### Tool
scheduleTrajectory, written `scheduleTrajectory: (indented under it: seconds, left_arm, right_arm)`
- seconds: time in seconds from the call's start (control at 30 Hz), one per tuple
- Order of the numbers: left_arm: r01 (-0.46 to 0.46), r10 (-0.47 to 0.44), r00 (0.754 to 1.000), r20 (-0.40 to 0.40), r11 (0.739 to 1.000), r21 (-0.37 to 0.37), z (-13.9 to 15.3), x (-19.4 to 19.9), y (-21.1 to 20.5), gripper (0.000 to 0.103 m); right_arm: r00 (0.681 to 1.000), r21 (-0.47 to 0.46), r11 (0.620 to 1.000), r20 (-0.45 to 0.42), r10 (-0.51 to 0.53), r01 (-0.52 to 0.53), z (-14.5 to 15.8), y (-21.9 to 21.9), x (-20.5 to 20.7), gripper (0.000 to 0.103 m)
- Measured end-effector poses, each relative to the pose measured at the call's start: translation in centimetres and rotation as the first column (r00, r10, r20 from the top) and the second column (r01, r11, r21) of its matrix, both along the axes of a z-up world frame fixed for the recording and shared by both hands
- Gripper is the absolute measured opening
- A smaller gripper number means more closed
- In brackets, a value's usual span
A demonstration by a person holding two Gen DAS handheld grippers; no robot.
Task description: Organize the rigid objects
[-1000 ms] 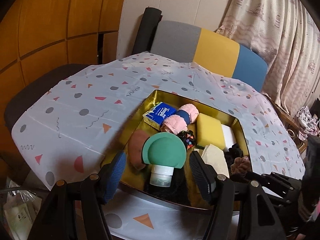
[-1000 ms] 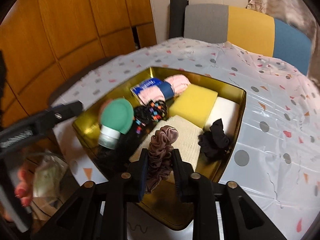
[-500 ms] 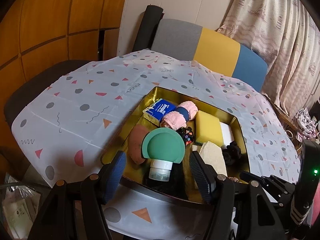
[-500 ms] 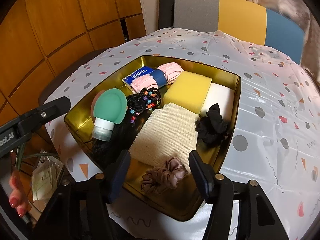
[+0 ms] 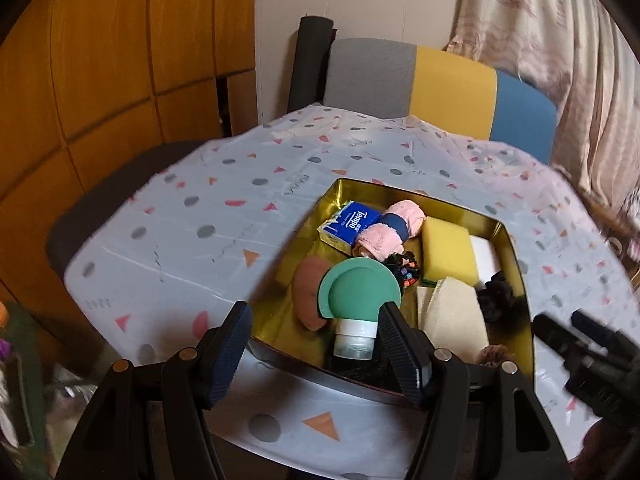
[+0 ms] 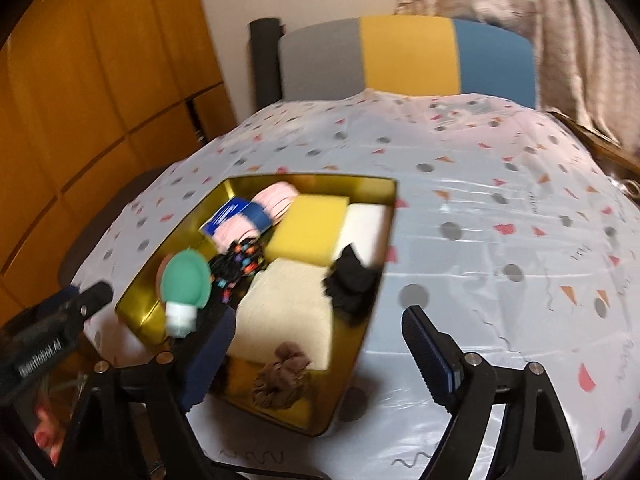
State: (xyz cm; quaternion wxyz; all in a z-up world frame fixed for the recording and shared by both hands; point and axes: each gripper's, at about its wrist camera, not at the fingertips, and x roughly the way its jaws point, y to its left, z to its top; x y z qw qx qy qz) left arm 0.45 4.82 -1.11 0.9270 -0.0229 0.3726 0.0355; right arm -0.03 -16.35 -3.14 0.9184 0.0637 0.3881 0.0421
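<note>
A gold tray (image 5: 516, 264) on the patterned tablecloth holds a green squeeze bottle (image 5: 358, 296), a yellow sponge (image 5: 448, 252), a beige cloth (image 6: 288, 312), a black scrunchie (image 6: 348, 284) and a tissue pack (image 5: 350, 224). A brown scrunchie (image 6: 284, 376) lies loose in the tray's near corner. Above it, the jaws of my right gripper (image 6: 320, 348) are opening, and the pads touch nothing. My left gripper (image 5: 316, 344) hovers open at the tray's near left edge. The bottle shows between its fingers but lies in the tray, not gripped.
A pink towel roll (image 5: 388, 232), a white block (image 6: 364, 228) and a beaded hair tie (image 5: 404, 270) also sit in the tray. A grey, yellow and blue chair back (image 6: 408, 60) stands behind the table. Bare tablecloth (image 6: 500, 240) spreads to the tray's right. Wooden panels line the left.
My right gripper went from shut on the brown scrunchie to wide open, and the scrunchie dropped into the tray's near corner. That gripper drew back and swung right. The left barely moved.
</note>
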Motion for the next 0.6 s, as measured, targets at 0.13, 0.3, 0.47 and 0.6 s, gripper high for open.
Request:
scheduleTrajectory:
  seconds: [0.13,0.3,0.47,0.6]
  left_arm:
    - [0.031,-0.031,0.999,-0.015,0.999,-0.024,0.4,0.1,-0.4,0.067]
    - [0.085,-0.084,0.996,0.012,0.989,-0.123,1.6,0.3,-0.6,0.066]
    - [0.079,-0.076,0.997,0.021,0.972,-0.222,2.6,0.8,-0.1,0.066]
    - [0.054,-0.054,0.999,0.005,0.986,-0.158,2.8,0.9,-0.2,0.066]
  right_arm:
    - [0.999,-0.019,0.999,0.012,-0.043,0.043,0.6,-0.3,0.0,0.090]
    - [0.991,-0.081,0.988,0.033,-0.127,0.129,1.8,-0.1,0.2,0.102]
    - [0.986,-0.111,0.980,0.038,-0.162,0.165,3.5,1.0,0.7,0.103]
    - [0.982,-0.125,0.974,0.027,-0.189,0.191,3.9,2.0,0.6,0.103]
